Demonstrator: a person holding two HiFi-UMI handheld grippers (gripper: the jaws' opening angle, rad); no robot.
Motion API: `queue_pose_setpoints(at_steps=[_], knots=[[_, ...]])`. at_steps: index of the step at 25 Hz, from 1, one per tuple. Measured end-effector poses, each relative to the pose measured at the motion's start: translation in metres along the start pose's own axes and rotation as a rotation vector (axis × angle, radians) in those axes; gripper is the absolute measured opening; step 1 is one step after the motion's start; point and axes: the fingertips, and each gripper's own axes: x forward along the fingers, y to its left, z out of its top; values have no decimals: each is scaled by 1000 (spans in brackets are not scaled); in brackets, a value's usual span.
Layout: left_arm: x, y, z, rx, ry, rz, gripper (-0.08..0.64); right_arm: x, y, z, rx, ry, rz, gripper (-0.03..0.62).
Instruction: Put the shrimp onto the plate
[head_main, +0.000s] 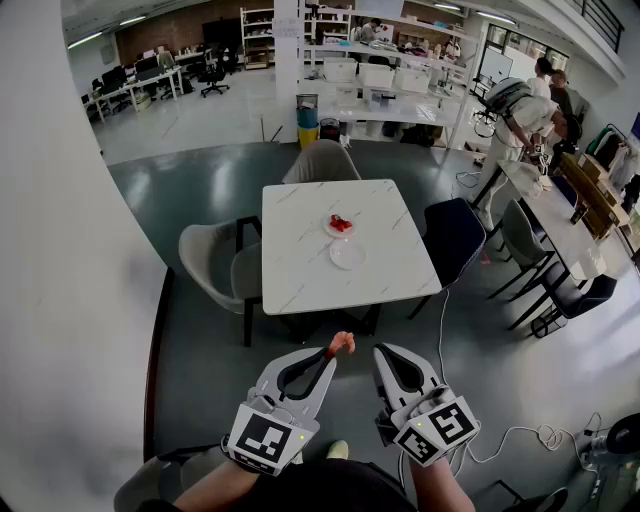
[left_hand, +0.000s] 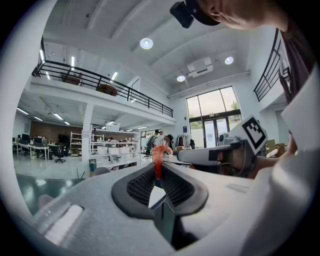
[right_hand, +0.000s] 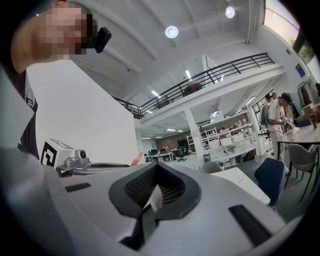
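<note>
An orange-pink shrimp (head_main: 342, 343) sticks up from the tips of my left gripper (head_main: 334, 353), which is shut on it. In the left gripper view the shrimp (left_hand: 158, 154) stands upright between the closed black pads. My right gripper (head_main: 383, 352) is close beside it, shut, with nothing in it. Both are held low near my body, well short of the white marble table (head_main: 300, 270). On the table an empty white plate (head_main: 347, 254) lies just in front of a small dish with red shrimp (head_main: 340, 225). In the right gripper view my right gripper (right_hand: 157, 167) points towards the table.
Grey chairs (head_main: 210, 262) stand left of and behind the table, a dark blue chair (head_main: 452, 232) to its right. A white wall (head_main: 70, 300) rises at my left. A person (head_main: 525, 115) stands at another table at the right. Cables (head_main: 520, 435) lie on the floor.
</note>
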Motion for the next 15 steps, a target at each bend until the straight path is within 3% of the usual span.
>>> queue_pose_setpoints(at_steps=[8,15], knots=[[4,-5,0,12,12,-4,43,-5,-5,0,5,-2,0,2],[5,-10,-5,-13,8,1,43,-7,4,-3,47,-12,74,2]])
